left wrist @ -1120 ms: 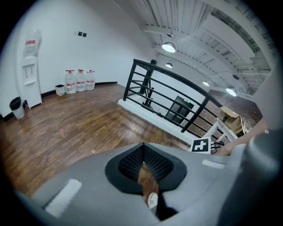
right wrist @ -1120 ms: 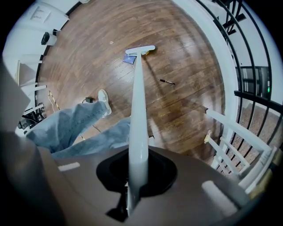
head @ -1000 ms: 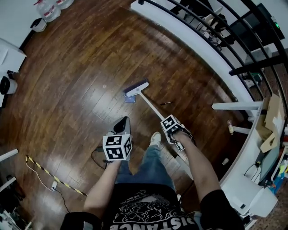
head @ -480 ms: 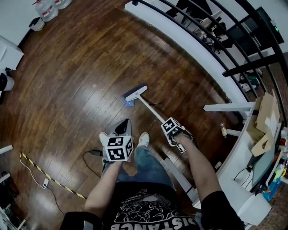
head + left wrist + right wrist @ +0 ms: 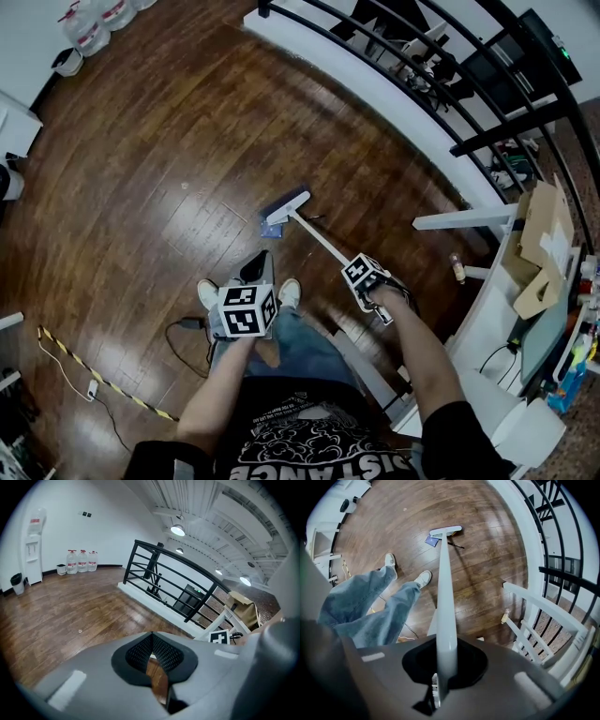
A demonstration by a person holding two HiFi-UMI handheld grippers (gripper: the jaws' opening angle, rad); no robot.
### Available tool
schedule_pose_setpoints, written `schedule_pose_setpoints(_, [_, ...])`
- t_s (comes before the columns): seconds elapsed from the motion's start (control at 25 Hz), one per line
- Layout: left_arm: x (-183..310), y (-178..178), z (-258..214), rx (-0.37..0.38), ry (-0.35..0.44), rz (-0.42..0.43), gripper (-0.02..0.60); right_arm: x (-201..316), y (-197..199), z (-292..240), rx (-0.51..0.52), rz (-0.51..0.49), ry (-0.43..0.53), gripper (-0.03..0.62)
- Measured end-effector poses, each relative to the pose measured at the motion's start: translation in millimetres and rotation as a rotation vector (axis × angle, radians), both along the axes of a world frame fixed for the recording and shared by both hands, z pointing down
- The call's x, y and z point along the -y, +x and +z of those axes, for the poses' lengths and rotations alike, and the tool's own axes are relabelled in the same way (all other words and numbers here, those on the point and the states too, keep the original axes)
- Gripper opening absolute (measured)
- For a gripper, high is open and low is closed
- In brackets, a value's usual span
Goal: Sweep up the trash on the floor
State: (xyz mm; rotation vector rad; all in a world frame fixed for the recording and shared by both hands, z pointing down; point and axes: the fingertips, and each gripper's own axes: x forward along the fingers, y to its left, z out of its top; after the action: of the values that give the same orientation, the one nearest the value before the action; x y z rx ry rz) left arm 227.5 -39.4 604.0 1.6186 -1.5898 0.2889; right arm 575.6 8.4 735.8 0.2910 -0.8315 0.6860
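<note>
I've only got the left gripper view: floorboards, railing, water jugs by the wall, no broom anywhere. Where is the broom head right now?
Observer: The broom head sits on the floor ahead of the person's white shoes, at the far end of the white handle that the right claw is shut on.
Operator: Any trash close to it?
Observer: Yes, a small blue scrap lies right by the head's left end, on the person's side of it.
</note>
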Motion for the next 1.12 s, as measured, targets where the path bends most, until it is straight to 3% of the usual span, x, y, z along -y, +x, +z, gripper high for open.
schedule_pose_setpoints(0.32, [-0.1, 7.9, -0.5, -0.003, 0.003, -0.007, 0.005, 6.3, 26.7, -8.4, -0.023, -0.028, 0.013, 0.0])
schedule_pose_setpoints(0.52, [-5.0, 4.6, 0.2, -0.007, -0.004, -0.014, 0.005, 7.9, 26.8, -8.6, 0.058, -0.068, 0.037, 0.0])
schedule_pose_setpoints(0.76, [-6.3, -2.1, 1.7, -0.012, -0.011, -0.017, 0.005, -18.5, -16.8, -24.0, 0.236, -0.025, 0.032, 0.0])
schedule_pose_setpoints(1.12, [-17.7, -27.4, 5.6, 0.011, -0.021, -0.033, 0.005, -43.4, -63.5, -26.7, 0.311, -0.198, -0.001, 0.0])
